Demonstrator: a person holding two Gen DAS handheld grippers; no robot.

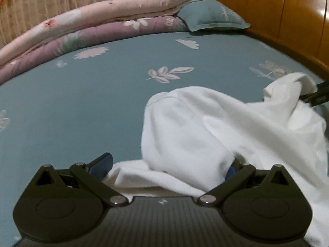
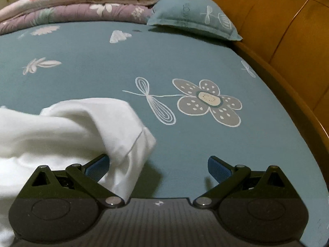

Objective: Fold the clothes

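A white garment (image 1: 205, 127) lies bunched on the teal bed sheet (image 1: 82, 103). My left gripper (image 1: 166, 167) is open, its jaws spread wide, and a fold of the garment drapes between them and hides most of the right finger. In the right wrist view the garment (image 2: 72, 127) fills the left side. A hemmed corner hangs over the left finger (image 2: 98, 164) of my right gripper (image 2: 158, 165), which is open too. The right finger (image 2: 218, 166) stands bare over the sheet. The other gripper's dark tip (image 1: 316, 96) shows at the garment's far right end.
Folded pink and purple quilts (image 1: 92, 24) are stacked along the far side of the bed, with a teal pillow (image 1: 211, 16) beside them. A wooden headboard (image 1: 287, 10) curves along the right. The flower-printed sheet (image 2: 205, 103) stretches ahead.
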